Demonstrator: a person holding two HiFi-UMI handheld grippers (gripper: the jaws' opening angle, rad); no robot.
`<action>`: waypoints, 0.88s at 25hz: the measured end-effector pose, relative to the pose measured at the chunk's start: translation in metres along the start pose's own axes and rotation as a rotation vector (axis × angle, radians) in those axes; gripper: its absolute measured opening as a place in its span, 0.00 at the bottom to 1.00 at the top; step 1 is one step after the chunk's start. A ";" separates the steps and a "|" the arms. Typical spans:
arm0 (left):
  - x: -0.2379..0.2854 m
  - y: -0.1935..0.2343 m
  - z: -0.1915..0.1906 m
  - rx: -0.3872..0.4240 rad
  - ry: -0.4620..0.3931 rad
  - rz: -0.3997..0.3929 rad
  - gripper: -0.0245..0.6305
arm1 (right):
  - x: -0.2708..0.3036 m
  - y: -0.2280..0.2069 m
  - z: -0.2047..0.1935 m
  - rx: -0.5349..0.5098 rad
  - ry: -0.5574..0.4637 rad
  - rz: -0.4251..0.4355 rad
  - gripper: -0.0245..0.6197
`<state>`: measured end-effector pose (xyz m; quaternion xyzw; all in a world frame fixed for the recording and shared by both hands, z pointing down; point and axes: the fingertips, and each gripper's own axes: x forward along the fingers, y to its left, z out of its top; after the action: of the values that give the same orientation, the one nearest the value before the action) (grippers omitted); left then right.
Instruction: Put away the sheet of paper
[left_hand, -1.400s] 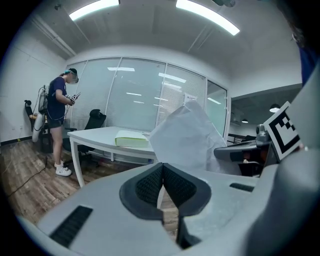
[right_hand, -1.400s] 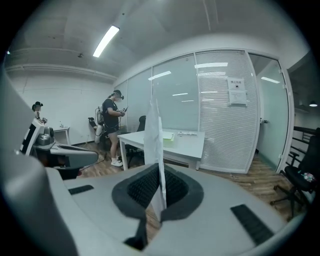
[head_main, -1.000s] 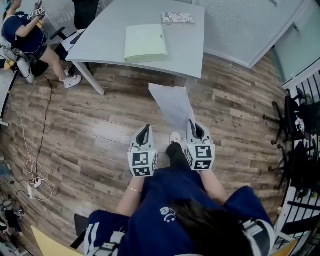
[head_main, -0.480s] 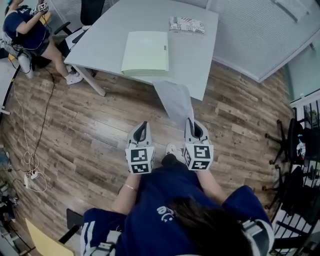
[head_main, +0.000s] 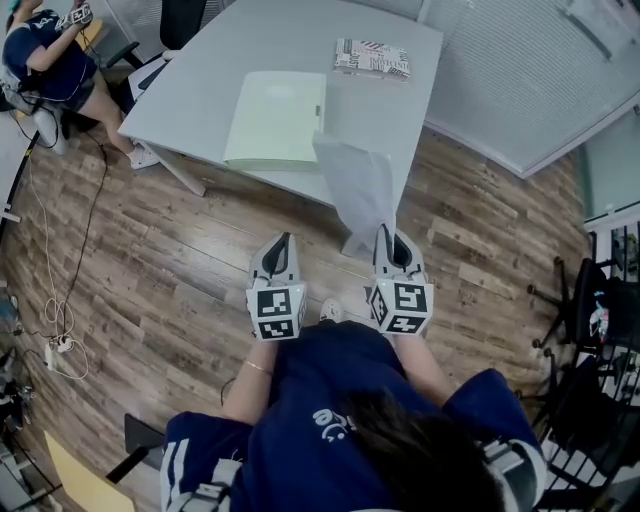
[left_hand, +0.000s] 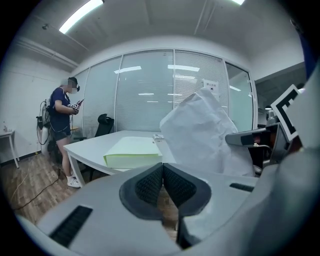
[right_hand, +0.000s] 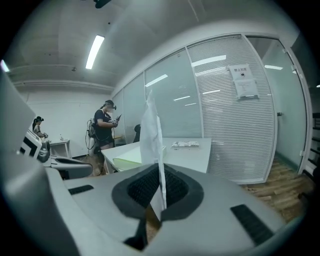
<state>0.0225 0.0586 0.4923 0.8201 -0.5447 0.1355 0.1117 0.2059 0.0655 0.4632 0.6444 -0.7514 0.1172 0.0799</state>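
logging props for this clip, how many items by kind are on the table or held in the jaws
sheet of paper: 1, held in the right gripper
pale green folder: 1, on the table
patterned packet: 1, on the table
total: 3

The right gripper (head_main: 391, 245) holds a sheet of paper (head_main: 357, 185) upright (top overlapping the table (head_main: 200, 90) edge), near a green folder (head_main: 275, 120).

The head view looks steeply down onto the pale grey rectangular table (head_main: 200, 90). Both gripper views ride low behind their jaws (very near), facing almost level at it. All three views share its pale green flat folder (head_main: 275, 120) and the white paper sheet (head_main: 360, 185).
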 end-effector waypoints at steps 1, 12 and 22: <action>0.004 -0.001 0.002 0.004 -0.003 -0.001 0.04 | 0.004 -0.006 0.003 0.014 -0.008 -0.008 0.05; 0.057 0.021 0.014 0.054 0.039 -0.029 0.04 | 0.054 -0.013 0.016 0.040 0.014 -0.045 0.05; 0.131 0.069 0.036 0.320 0.076 -0.103 0.06 | 0.131 -0.025 0.039 0.043 0.044 -0.199 0.05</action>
<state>0.0106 -0.0929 0.5065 0.8485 -0.4687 0.2458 0.0071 0.2112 -0.0731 0.4628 0.7147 -0.6790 0.1391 0.0939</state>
